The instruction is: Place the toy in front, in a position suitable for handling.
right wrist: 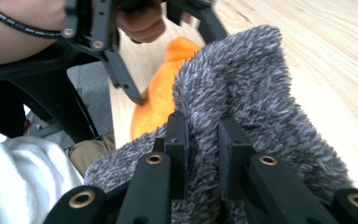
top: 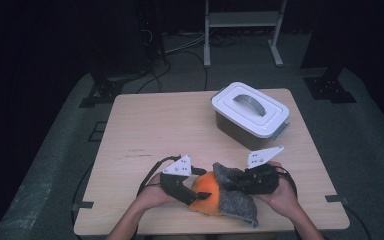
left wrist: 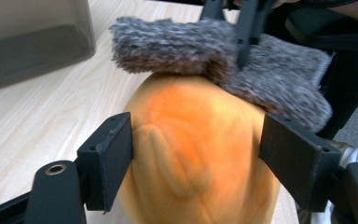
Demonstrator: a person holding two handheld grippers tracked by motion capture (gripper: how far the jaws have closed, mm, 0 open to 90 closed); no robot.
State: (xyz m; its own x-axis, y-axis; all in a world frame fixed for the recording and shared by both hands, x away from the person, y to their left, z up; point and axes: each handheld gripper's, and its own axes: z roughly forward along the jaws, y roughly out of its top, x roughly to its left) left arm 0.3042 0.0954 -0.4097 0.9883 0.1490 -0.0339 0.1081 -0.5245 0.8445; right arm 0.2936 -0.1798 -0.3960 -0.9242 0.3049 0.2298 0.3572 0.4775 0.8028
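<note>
2 soft things lie together at the near edge of the counter [top: 145, 125]: an orange plush toy [top: 205, 192] and a grey fuzzy cloth [top: 237, 197] draped over its far side. In the left gripper view the orange plush toy [left wrist: 200, 154] sits rounded and bulging between the jaws of the left tool [left wrist: 198, 161]; its long axis seems to run from that tool away toward the cloth, with its far end tucked under the grey fuzzy cloth [left wrist: 261, 65]. Which end is the head I cannot tell. The cloth's long axis runs roughly from the middle of the counter down toward the person's right, one end folded up over the toy.

The left tool [top: 192, 192] has its jaws apart, one pad on each flank of the toy; the left pad looks just against the plush, the right one stands off it, so I judge no real grip there. The right tool [right wrist: 204, 140] is clamped on a pinched ridge of the grey fuzzy cloth [right wrist: 261, 93], jaws nearly together with pile bulging on both sides. In the high view the right tool [top: 237, 182] comes in from the right over the cloth.

The step in hand looks like wrapping or covering the toy with the cloth. Next, the right tool probably needs to draw the cloth further over while the left steadies the toy, closing gently because plush yields. A lidded white box [top: 250, 112] stands well apart at the far right of the counter.
</note>
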